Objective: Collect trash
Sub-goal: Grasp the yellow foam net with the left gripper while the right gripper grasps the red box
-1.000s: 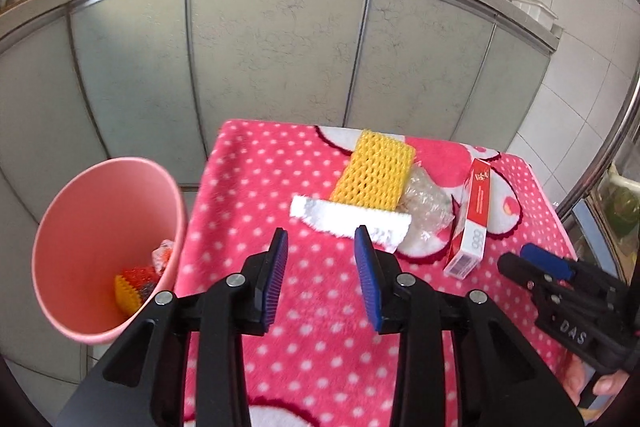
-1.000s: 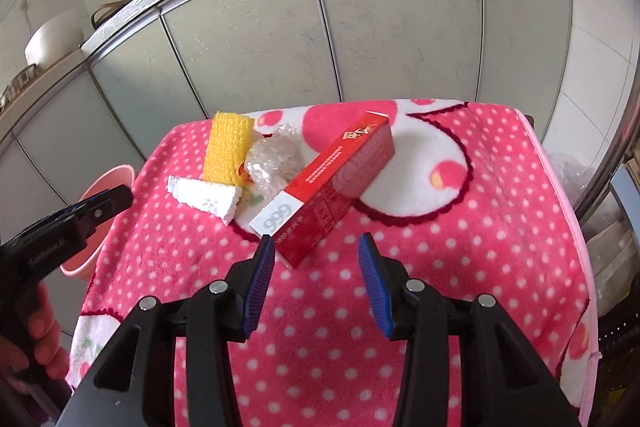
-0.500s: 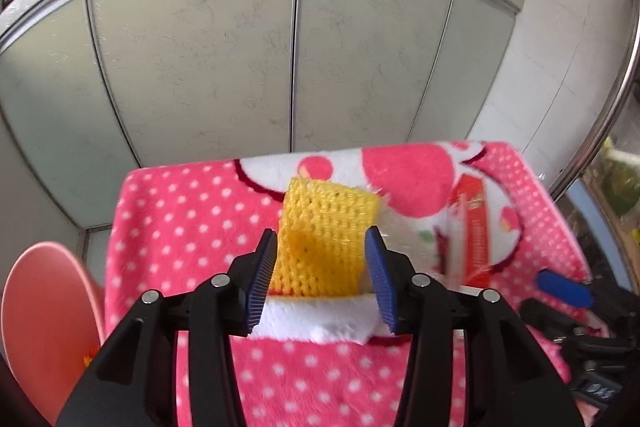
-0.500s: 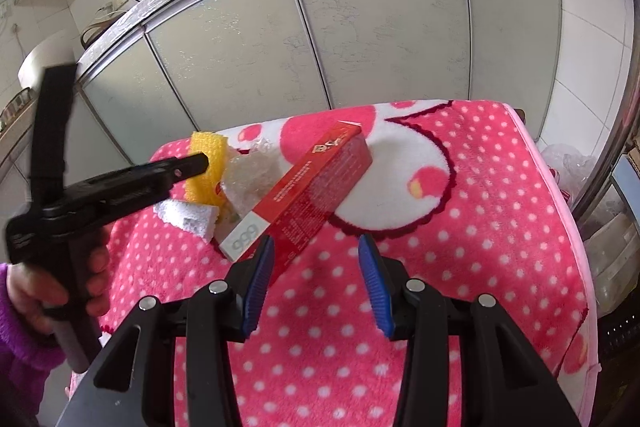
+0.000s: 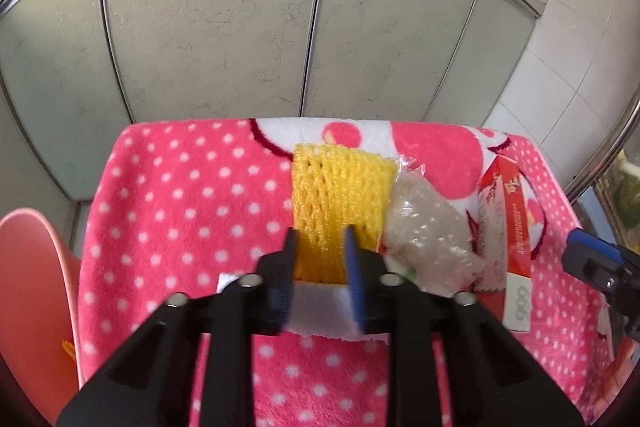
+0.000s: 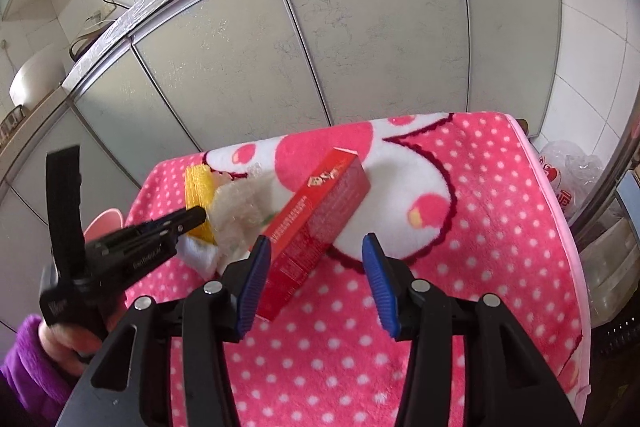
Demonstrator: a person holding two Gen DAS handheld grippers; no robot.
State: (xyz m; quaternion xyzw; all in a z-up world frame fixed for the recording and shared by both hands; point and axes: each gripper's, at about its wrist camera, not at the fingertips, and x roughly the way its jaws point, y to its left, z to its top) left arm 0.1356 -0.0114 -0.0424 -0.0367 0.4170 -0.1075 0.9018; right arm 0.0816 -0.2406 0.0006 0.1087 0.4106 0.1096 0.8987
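The left hand-held gripper, its jaws just narrowing, pinches the near end of a yellow foam net on the pink tabletop. The right hand-held gripper hovers open by a red box. Beside the net lie a white foam piece and crumpled wrap, uncollected. Left of the net, the pink bin holds some trash.
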